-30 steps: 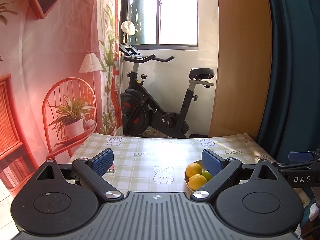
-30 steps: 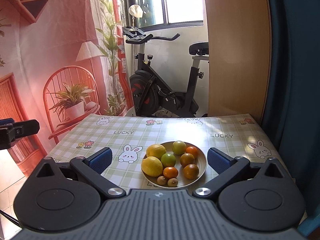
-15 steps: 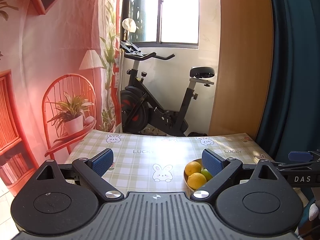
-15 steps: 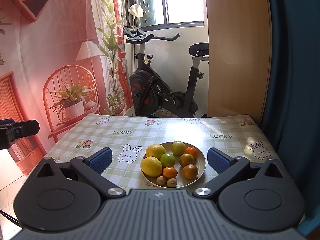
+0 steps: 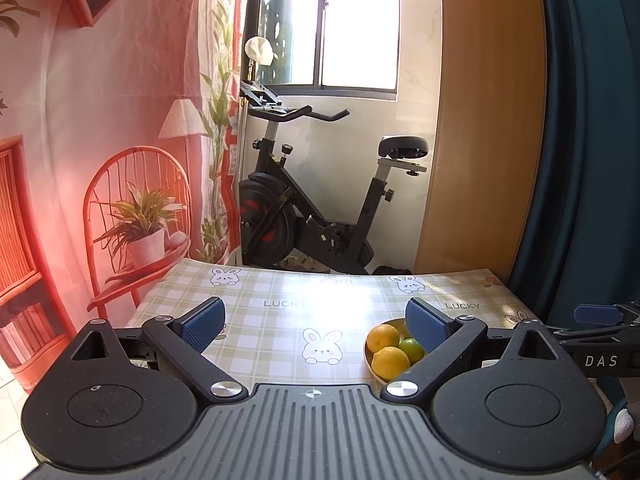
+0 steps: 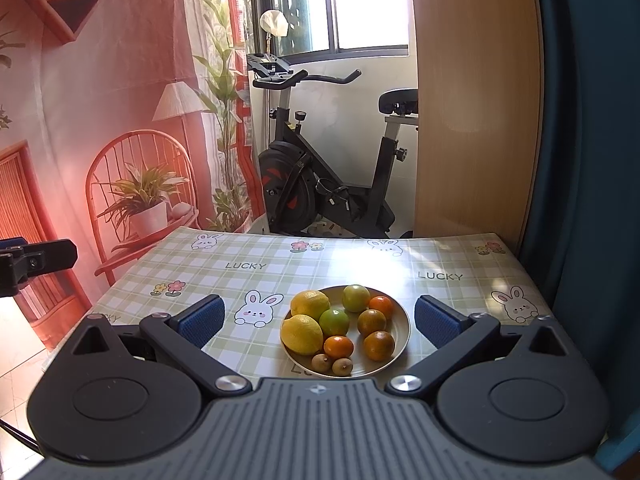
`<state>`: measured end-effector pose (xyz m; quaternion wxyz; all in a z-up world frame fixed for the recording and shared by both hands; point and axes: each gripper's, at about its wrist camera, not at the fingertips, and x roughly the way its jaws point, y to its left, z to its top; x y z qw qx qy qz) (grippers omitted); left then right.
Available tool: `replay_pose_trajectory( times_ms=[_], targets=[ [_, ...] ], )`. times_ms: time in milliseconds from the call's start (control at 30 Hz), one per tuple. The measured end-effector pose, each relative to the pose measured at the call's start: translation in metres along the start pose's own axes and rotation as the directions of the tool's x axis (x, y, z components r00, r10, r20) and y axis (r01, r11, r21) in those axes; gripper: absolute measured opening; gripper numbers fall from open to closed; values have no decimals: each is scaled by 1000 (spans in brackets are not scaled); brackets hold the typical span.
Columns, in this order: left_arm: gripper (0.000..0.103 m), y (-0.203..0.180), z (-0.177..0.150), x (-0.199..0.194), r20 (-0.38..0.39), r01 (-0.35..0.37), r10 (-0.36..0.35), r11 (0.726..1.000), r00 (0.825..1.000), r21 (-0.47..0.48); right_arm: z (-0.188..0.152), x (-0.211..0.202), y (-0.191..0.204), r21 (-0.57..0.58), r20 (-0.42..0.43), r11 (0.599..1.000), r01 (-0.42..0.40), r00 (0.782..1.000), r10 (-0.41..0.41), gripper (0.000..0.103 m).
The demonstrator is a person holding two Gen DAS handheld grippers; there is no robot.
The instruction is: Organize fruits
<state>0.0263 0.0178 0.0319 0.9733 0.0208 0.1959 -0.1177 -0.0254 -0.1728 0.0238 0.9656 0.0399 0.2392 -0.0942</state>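
Both hand-held grippers, left [image 5: 314, 326] & right [image 6: 318, 320], gape empty above desk [image 6: 360, 264]; citrus & kiwis gathered on plate [image 6: 404, 330], within reach

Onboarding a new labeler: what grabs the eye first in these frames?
The plate heaped with fruit, centred between the open right gripper fingers: two lemons at its left, oranges and a lime beside them. Behind the bunny-print tablecloth stands a black exercise bike under a bright window. The left gripper is open, empty.
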Motion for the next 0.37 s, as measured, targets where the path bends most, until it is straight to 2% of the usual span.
replay_pose_trajectory(
  times_ms=[367],
  targets=[
    [99, 0, 0, -1, 3, -4, 4, 1000, 1000, 0, 2, -1, -3, -4, 1, 1000, -1, 1000, 1, 103]
  ],
)
